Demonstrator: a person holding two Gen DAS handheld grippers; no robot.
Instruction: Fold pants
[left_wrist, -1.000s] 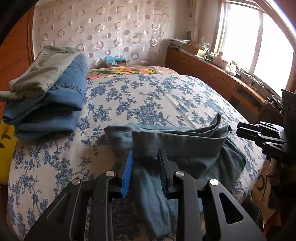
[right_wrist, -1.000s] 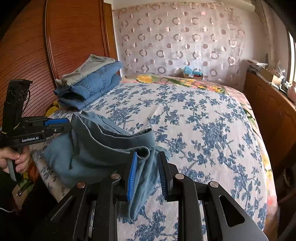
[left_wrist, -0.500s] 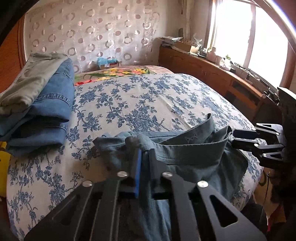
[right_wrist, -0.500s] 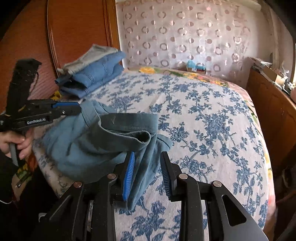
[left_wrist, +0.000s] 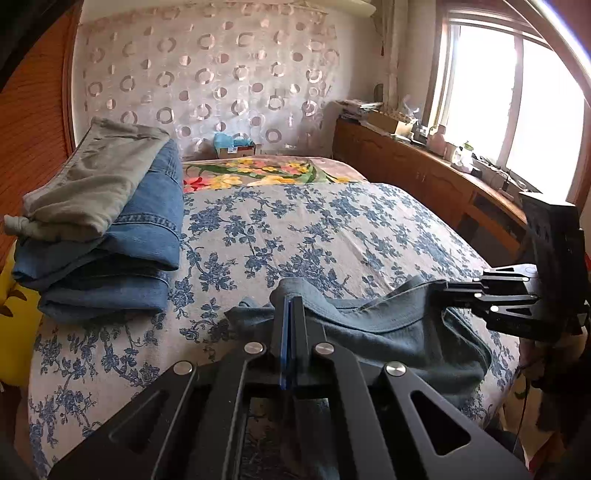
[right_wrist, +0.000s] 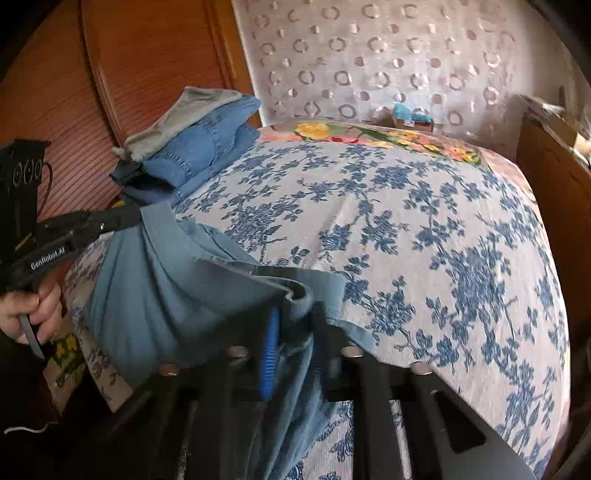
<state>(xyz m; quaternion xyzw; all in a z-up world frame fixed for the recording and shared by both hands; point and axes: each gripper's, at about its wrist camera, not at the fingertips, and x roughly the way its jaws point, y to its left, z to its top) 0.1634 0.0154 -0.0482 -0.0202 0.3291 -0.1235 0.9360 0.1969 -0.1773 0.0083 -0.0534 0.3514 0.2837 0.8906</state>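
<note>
Both grippers have closed since the earlier frame: the left gripper (left_wrist: 291, 314) clamps the pants (left_wrist: 388, 332) waistband, and the right gripper (right_wrist: 293, 321), jaws just narrowed, pinches its other end. Pants lie low in frame on the floral bed (left_wrist: 314, 229), folded clothes (left_wrist: 110, 229) at upper left.

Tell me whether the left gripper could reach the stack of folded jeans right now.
Probably not as it stands: the left gripper is shut on the grey-blue pants, whose waistband the right gripper grips too. The folded stack lies beyond open bedspread; only the grip hinders.

Grey-blue pants (left_wrist: 388, 332); blue-floral bedspread (left_wrist: 314, 229); stack (left_wrist: 110, 236), seemingly denim-blue, khaki.
</note>
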